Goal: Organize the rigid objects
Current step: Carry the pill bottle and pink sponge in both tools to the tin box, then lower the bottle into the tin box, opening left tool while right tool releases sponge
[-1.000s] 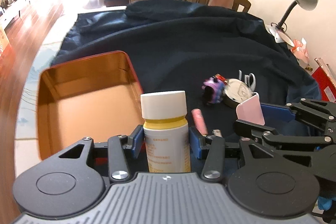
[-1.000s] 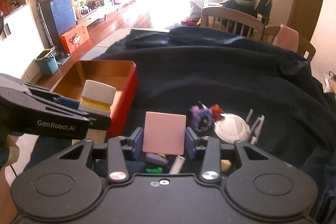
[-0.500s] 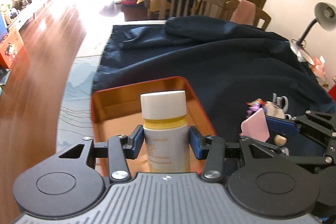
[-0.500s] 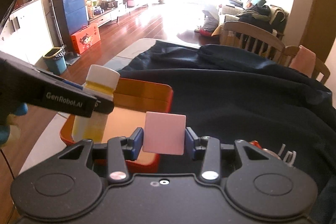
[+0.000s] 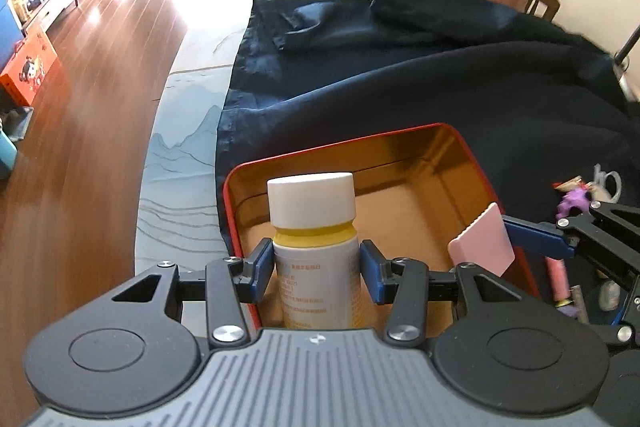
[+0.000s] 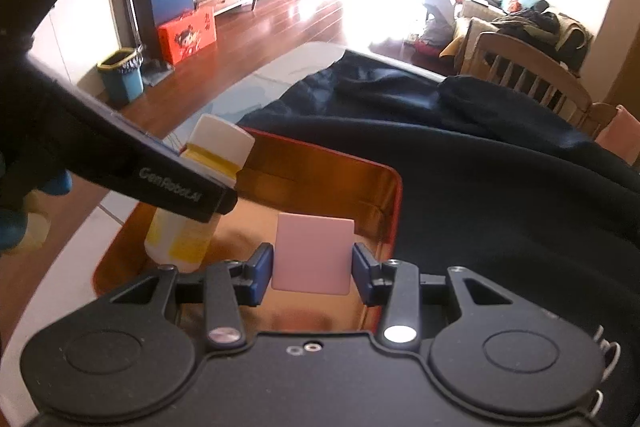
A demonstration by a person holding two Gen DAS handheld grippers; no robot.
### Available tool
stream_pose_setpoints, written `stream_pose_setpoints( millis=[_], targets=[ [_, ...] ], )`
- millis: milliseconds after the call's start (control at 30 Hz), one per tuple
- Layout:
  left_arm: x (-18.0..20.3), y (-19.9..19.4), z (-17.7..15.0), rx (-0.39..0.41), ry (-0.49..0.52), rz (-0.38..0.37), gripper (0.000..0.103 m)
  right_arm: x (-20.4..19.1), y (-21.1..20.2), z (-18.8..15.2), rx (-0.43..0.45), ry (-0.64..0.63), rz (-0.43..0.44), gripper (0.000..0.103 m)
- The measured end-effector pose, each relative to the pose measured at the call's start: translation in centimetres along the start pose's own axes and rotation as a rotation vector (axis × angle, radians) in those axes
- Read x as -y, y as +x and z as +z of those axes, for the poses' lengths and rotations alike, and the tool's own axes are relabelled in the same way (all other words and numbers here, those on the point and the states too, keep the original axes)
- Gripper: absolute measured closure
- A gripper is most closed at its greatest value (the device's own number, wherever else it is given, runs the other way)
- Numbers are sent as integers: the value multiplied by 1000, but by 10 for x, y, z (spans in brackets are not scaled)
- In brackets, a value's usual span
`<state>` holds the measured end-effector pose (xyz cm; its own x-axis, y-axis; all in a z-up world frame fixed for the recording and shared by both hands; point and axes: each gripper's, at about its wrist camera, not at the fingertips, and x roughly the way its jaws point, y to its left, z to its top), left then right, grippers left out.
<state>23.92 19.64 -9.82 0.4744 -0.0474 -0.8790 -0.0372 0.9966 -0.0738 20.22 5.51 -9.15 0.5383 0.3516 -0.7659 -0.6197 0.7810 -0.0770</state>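
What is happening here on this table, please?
A person is sorting small things into a red tin box. The left claw is shut on a white pill bottle, held over the box. The right claw is shut on a flat pink piece, also above the box. Neither is released yet.

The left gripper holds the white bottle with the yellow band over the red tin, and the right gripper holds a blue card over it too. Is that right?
Almost. The card in the right gripper is pink, not blue; the right wrist view shows it best. The rest holds: the left gripper grips the white bottle with the yellow band, and both are over the red tin.
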Motion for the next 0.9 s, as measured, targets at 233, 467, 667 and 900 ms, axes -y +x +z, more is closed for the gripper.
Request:
stream_pose_setpoints(
  millis=[233, 467, 667, 900],
  targets=[
    [-1, 25, 10, -47, 26, 0, 57, -14, 32, 0, -78, -64, 3, 62],
    [1, 36, 13, -59, 48, 8, 57, -14, 45, -2, -111, -56, 10, 62],
    [6, 41, 11, -67, 54, 2, 58, -15, 53, -4, -139, -55, -5, 62],
    [5, 42, 13, -64, 46, -4, 57, -14, 58, -2, -152, -44, -6, 61]
  ],
)
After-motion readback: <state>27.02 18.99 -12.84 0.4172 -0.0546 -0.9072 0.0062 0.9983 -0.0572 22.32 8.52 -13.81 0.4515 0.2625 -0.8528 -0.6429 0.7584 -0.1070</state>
